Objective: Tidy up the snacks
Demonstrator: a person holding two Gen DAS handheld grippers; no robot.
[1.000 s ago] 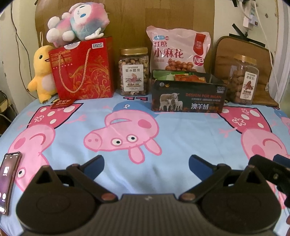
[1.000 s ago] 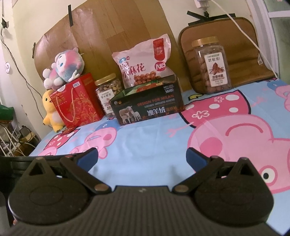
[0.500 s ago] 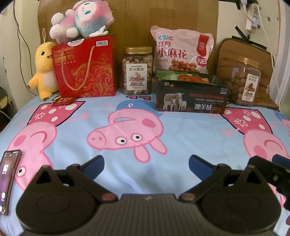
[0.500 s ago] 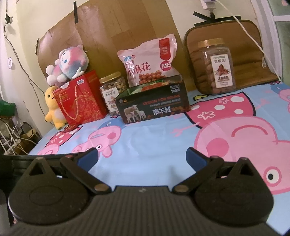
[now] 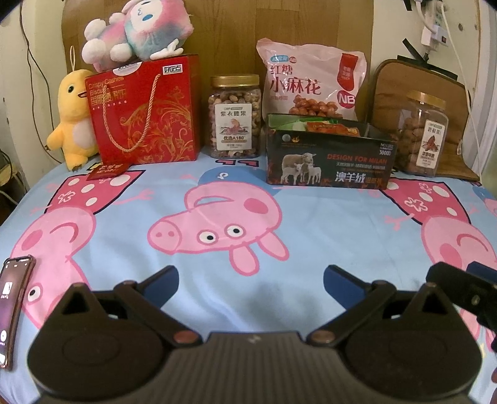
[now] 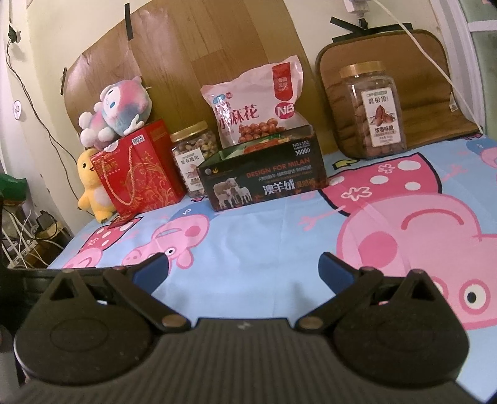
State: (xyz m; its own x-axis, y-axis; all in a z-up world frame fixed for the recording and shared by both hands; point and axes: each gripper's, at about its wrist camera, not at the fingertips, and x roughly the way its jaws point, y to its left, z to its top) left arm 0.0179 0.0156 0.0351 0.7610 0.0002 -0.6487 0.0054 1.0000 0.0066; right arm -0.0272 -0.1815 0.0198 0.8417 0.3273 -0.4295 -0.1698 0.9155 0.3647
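Note:
A dark open box [image 5: 329, 158] [image 6: 264, 180] with sheep on its side stands at the back of the pig-print cloth, with snack packets inside. Behind it leans a pink snack bag [image 5: 310, 84] [image 6: 254, 105]. A nut jar with a gold lid [image 5: 235, 116] [image 6: 192, 155] stands left of the box, a second jar [image 5: 424, 133] [image 6: 374, 112] right of it. A red gift bag [image 5: 144, 112] [image 6: 139, 167] stands further left. My left gripper [image 5: 251, 279] and right gripper [image 6: 243, 267] are open and empty, low over the cloth, well short of the snacks.
A plush toy [image 5: 136, 28] lies on the gift bag; a yellow duck plush [image 5: 73, 118] stands beside it. A phone [image 5: 12, 307] lies at the cloth's left edge. A brown cushion [image 6: 400, 77] leans behind the right jar. Cables [image 6: 21, 245] hang left of the bed.
Both cameras have tilted down a little, so the row of snacks sits lower in each view. Both grippers stay open and empty.

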